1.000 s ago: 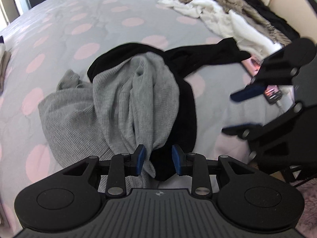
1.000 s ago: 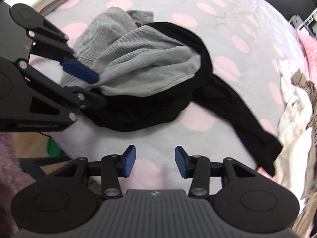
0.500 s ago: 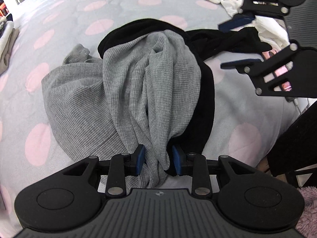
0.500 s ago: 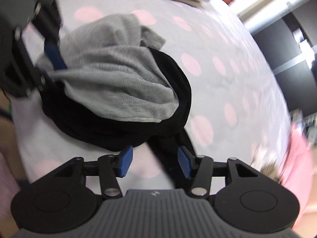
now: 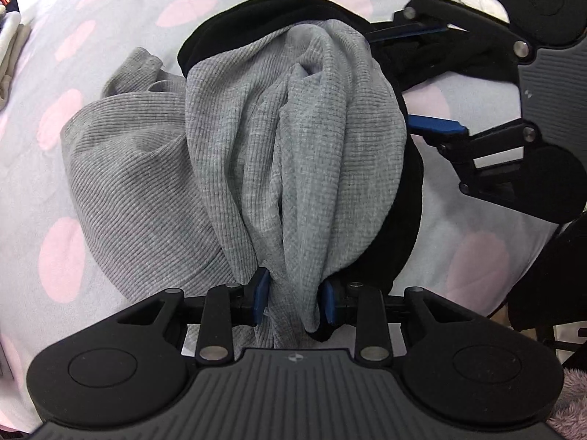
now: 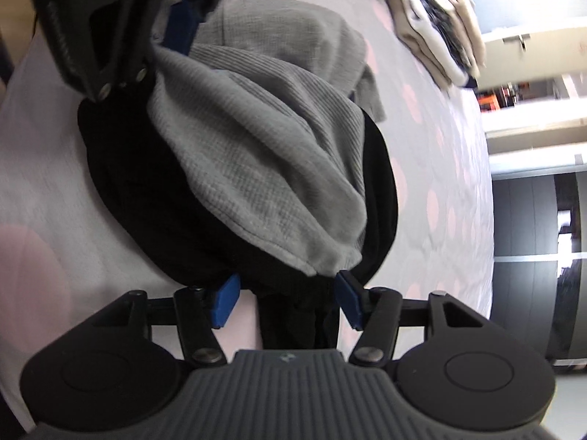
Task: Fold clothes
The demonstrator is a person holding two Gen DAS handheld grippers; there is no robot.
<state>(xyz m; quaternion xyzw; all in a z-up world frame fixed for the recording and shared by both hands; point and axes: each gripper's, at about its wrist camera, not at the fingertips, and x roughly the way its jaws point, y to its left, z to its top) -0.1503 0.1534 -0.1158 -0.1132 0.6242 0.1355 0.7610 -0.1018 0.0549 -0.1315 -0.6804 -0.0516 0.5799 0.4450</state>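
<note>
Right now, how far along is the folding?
Done: a folded stack sits at the far side of the bed. In hand: left claw shut on the bunched grey top; right claw open, straddling the black garment beneath. Left: spreading and folding both.

Lighting's soft daylight, pretty even, no harsh shadows. Left wrist view is sharp in the middle, with heavy fisheye bending at the edges. Right wrist view is smeared with motion blur, worst along the top and upper right, where a bright doorway point(image 6: 528, 47) blows out.
</note>
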